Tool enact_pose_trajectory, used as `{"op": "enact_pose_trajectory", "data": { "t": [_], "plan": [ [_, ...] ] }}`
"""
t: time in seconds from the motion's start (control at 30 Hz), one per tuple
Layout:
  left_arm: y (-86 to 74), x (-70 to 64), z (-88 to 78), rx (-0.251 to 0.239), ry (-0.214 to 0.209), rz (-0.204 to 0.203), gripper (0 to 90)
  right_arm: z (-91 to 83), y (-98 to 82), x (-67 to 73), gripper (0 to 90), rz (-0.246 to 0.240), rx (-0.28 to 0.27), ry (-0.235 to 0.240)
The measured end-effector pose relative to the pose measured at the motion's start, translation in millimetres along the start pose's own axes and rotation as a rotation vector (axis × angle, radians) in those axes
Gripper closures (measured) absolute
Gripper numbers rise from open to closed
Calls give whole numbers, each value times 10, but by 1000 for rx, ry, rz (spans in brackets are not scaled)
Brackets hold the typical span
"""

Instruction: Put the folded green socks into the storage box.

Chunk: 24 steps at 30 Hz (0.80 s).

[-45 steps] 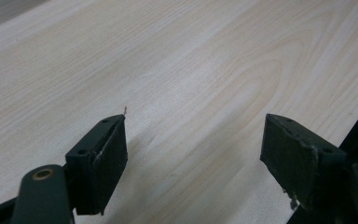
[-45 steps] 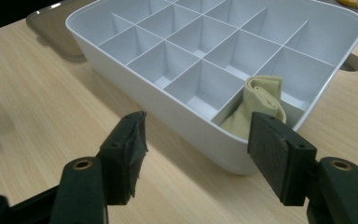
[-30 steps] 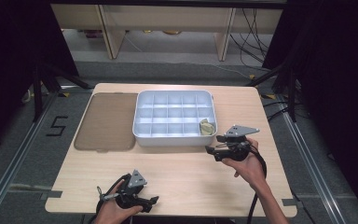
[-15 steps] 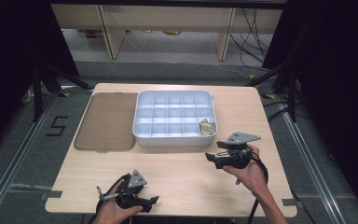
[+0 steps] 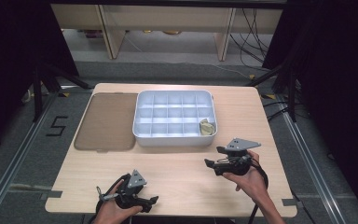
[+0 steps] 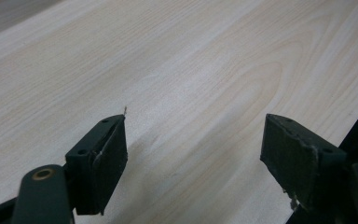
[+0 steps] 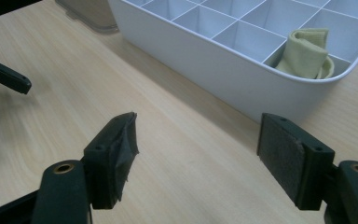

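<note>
While empty, right gripper (image 5: 210,156) jaws apart.

One readable mark: a black "5" (image 5: 57,126) on the grey floor (image 5: 23,154), at nine o'clock from the tabletop (image 5: 177,163).

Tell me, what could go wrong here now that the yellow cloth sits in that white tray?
The cloth pokes up above its corner compartment, so it might unfold or flop over the divider. The right gripper, whose fingers have just been opening with nothing between them, is close to the tray; a careless swing could knock it. The brown lid might not sit flat over that raised cloth.
</note>
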<state>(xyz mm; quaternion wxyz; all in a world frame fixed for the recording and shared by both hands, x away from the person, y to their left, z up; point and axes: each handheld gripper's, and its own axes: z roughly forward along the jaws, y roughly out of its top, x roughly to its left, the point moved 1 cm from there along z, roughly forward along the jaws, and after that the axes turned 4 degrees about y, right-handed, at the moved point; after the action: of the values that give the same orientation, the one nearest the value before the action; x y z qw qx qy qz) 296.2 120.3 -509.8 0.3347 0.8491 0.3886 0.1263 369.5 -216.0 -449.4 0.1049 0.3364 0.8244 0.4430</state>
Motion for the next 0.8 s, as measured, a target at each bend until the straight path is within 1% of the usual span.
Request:
{"op": "enact_pose_trajectory", "data": {
  "t": [0.03, 0.07, 0.13, 0.17, 0.2, 0.3, 0.33, 0.37, 0.4, 0.43, 0.47, 0.5, 0.57, 0.6, 0.63, 0.7, 0.73, 0.77, 0.8],
  "plan": [
    [0, 3, 1, 2, 4, 5, 218, -2, -9, 26, 285, 25, 4, 9],
    [2, 4, -2, 2, 5, 11, 218, -2, -19, 36, 284, 27, -1, 14],
    [1, 2, -2, 1, 6, 8, 218, -12, -26, 31, 282, 1, -2, 12],
    [1, 3, -3, 1, 5, 9, 218, -8, -31, 37, 281, -4, -15, 9],
    [1, 3, -4, 1, 5, 6, 218, -12, -37, 44, 282, -6, -8, 13],
    [0, 2, -1, 0, 2, 2, 218, -21, -59, 73, 281, -9, -5, 25],
    [-1, 2, 0, 0, 3, 2, 218, -18, -77, 107, 281, 12, -8, 20],
    [1, 2, -3, 2, 5, 10, 218, -20, -79, 94, 281, -17, -3, 31],
    [0, 1, -2, 1, 5, 10, 218, -27, -97, 125, 279, 8, 6, 29],
    [0, -2, 0, -1, 6, 8, 218, -17, -105, 113, 279, -18, -3, 31],
    [0, -1, 0, 0, 5, 10, 218, -20, -119, 135, 278, -15, 5, 34],
    [0, -3, -1, -1, 4, 10, 218, -16, -133, 157, 277, -1, 2, 36],
    [1, -1, -3, 0, 6, 12, 218, -9, -152, 171, 275, -4, 1, 37],
    [2, 0, -5, 1, 6, 11, 218, -9, -169, 190, 272, 7, 8, 43],
    [2, 1, -6, 1, 5, 10, 218, 6, -190, 177, 263, -30, 11, 45],
    [1, 1, -6, 1, 5, 11, 218, 23, -221, 196, 262, -28, 21, 63],
    [1, 1, -6, 1, 6, 12, 218, 20, -233, 198, 262, -26, 29, 59],
    [0, 0, -4, 1, 6, 12, 218, 18, -246, 220, 261, -2, 34, 57],
    [0, 0, -4, 1, 5, 14, 218, 20, -254, 211, 261, -12, 31, 59]
  ]
}}
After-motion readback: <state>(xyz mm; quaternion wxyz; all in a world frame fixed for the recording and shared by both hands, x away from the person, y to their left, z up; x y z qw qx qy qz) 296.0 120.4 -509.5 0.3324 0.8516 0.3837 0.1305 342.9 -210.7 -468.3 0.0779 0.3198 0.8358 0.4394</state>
